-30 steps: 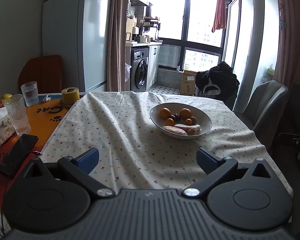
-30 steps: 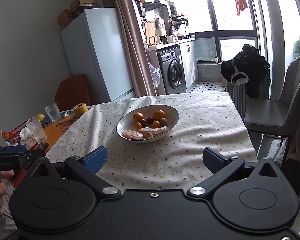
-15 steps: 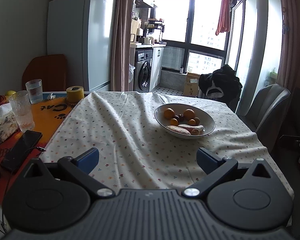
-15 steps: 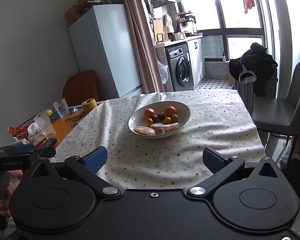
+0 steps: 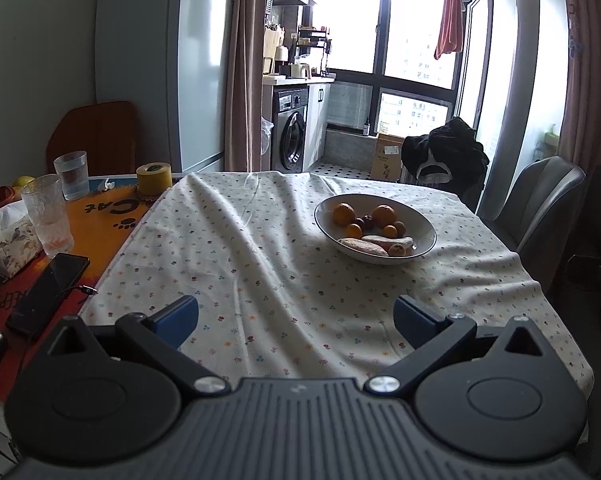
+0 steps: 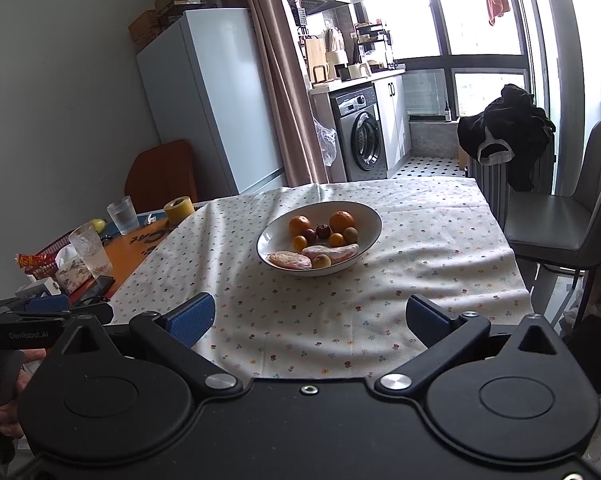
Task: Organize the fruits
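A white bowl (image 6: 364, 216) is seen on a worktop (image 6: 440, 280) covered with a flower-dotted cloth, at about 12 o'clock from the right gripper (image 6: 310, 320) and about 1 o'clock from the left gripper (image 5: 296, 316). All the fruit in view is gathered in this bowl: two large oranges (image 6: 341, 221), smaller orange fruits (image 6: 299, 242), dark plum-like fruits (image 6: 323, 231), a brownish round fruit (image 6: 350, 234) and two pale pinkish long pieces (image 6: 290, 260) at its near edge. No fruit is seen loose on the cloth. Both grippers are held wide apart and empty, well short of the bowl, low over the near edge of the worktop. The task is judged to be at its outset or between steps: nothing is gripped, and what sorting remains cannot be told from these views.
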Demonstrator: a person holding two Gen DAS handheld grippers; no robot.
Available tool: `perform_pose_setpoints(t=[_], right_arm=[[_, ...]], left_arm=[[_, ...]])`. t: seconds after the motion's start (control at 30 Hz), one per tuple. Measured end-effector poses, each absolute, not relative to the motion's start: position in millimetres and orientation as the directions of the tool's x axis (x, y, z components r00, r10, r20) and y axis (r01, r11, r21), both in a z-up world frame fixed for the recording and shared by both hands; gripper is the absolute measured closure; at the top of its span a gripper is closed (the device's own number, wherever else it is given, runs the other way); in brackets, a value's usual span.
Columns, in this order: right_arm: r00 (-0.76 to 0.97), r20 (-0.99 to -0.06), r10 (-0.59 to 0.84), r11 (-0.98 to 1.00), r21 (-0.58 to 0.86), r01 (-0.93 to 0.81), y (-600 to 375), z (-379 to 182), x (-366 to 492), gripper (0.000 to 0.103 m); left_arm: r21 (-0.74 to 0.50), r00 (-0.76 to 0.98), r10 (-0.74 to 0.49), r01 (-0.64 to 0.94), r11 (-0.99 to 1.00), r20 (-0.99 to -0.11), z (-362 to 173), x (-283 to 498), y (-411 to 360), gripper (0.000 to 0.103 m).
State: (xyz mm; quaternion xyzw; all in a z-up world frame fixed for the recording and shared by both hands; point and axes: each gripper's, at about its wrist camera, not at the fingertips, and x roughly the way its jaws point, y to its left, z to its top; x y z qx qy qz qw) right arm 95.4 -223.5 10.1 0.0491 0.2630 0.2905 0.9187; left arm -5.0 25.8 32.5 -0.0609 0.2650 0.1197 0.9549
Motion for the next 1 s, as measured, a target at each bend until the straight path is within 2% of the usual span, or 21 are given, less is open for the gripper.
perform_pose_setpoints(t=[1.0], right_arm=[[0.694,-0.468,0.547,0.831,0.204,-0.517,-216.0,11.7,91.4,0.000]], left_arm=[[-0.035,0.830,0.177,-0.230,0.973,-0.528,28.4,-6.3,17.5,0.000]])
